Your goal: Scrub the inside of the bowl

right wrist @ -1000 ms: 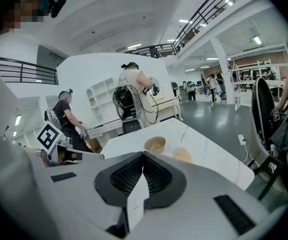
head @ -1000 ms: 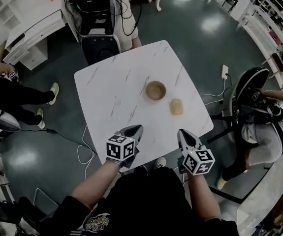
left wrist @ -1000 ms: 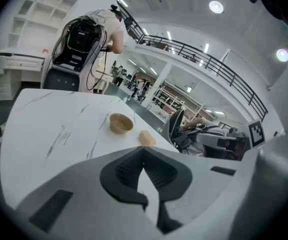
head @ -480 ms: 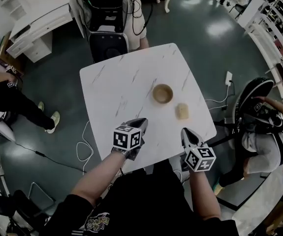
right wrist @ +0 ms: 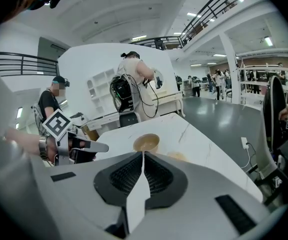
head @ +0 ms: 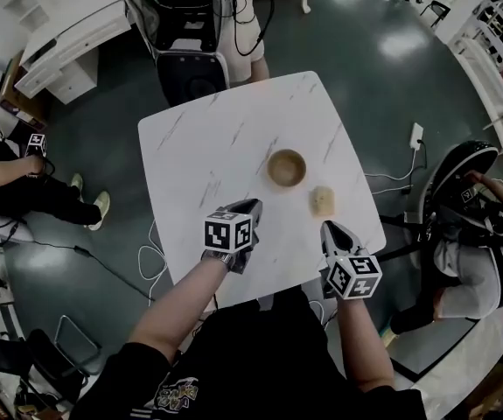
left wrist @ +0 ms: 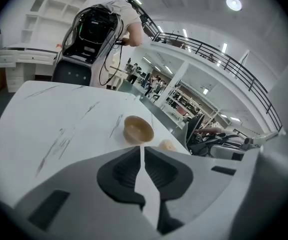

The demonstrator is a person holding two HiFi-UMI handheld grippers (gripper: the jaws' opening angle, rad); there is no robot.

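The wooden bowl [head: 286,167] stands upright on the white marble table [head: 190,138], a little to the right of the table's middle; a pale sponge [head: 323,200] lies near the bowl, toward the near right edge, and does not touch it. The left gripper [head: 251,206] hangs over the near part of the table and points toward the bowl, but is well apart from it; its jaws have just been opening and now stand only a narrow slit apart, with nothing between them. The right gripper [head: 329,227] is above the near edge, closer to the sponge than to the bowl; its jaws are pressed together at the tips and grasp nothing; neither gripper touches the bowl or the sponge.
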